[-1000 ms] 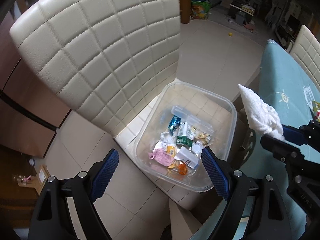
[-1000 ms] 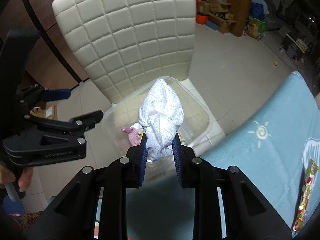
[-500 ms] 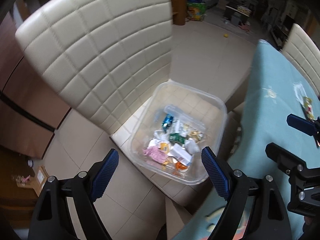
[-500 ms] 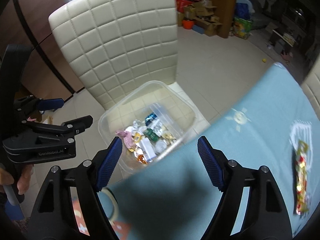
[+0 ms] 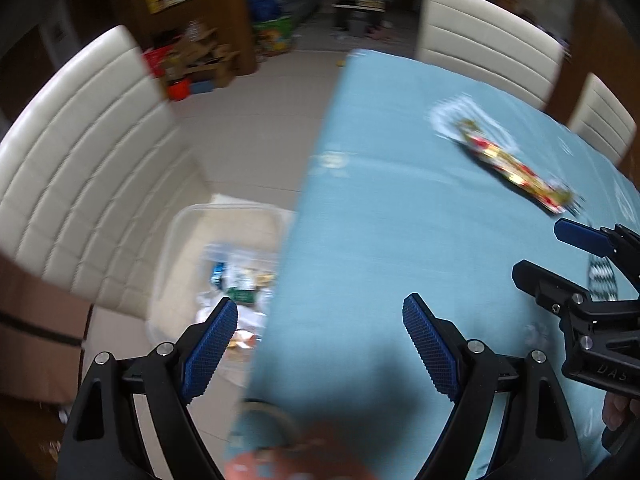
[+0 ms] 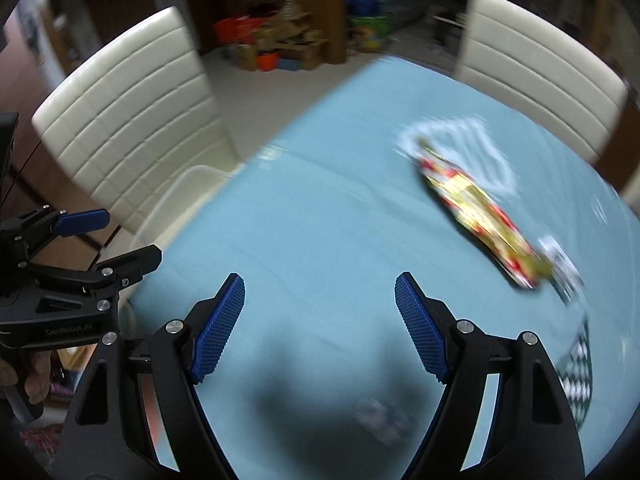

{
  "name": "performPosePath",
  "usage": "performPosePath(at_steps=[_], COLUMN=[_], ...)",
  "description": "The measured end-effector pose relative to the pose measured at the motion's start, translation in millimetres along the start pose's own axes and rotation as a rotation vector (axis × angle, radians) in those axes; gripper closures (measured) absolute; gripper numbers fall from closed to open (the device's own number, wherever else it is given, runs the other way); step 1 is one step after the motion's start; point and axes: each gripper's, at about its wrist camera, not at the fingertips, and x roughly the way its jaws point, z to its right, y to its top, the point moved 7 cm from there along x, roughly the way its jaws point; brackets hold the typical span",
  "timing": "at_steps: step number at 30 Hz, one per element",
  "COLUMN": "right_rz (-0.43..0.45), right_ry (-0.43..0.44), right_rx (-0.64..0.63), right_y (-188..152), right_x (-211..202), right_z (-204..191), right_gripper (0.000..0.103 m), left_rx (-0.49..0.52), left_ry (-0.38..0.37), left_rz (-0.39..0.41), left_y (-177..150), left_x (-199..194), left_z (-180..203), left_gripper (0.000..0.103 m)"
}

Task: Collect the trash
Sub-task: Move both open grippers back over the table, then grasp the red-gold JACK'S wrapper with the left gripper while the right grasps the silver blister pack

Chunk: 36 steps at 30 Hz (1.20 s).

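A red and gold wrapper [image 5: 516,172] lies on the blue tablecloth [image 5: 400,240], far right; it also shows in the right wrist view [image 6: 480,216]. A clear plastic bin [image 5: 184,248] holding several bits of trash sits on a cream chair seat beside the table's left edge; its rim shows in the right wrist view [image 6: 176,196]. My left gripper [image 5: 320,344] is open and empty over the table edge. My right gripper [image 6: 320,320] is open and empty above the cloth, short of the wrapper. Both views are motion-blurred.
Cream padded chairs [image 5: 80,176] [image 6: 536,80] stand around the table. A round tape-like ring [image 5: 272,420] and an orange patch lie at the near table edge. A small dark object [image 6: 384,416] lies on the cloth below my right gripper. Cluttered shelves stand behind.
My right gripper opened and the white crumpled tissue it held is gone from it. Both grippers have swung from over the bin towards the table and the wrapper.
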Motion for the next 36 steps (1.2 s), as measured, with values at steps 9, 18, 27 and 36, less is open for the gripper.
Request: performPosePath(at_steps=[9,18,27,36], right_rz=[-0.002,0.006,-0.05,-0.082], right_ry=[-0.096,-0.205,-0.242,-0.184], right_rx=[0.139,0.155,0.136,0.112], right_y=[-54,-53,-24,-1], right_x=[-34,-37,17,64], right_z=[99,166,218,233], right_gripper=[0.026,0.027,0.034,0.039], left_rx=[0.165,0.24,0.167,0.16], left_ry=[-0.085,-0.11,-0.135,-0.15], left_rz=[-0.015,-0.005,-0.073,-0.12], left_y=[1,33,83,116], left_x=[5,21,81,127], left_z=[112,180,197,214], left_gripper=[0.02,0.02,0.02,0.02])
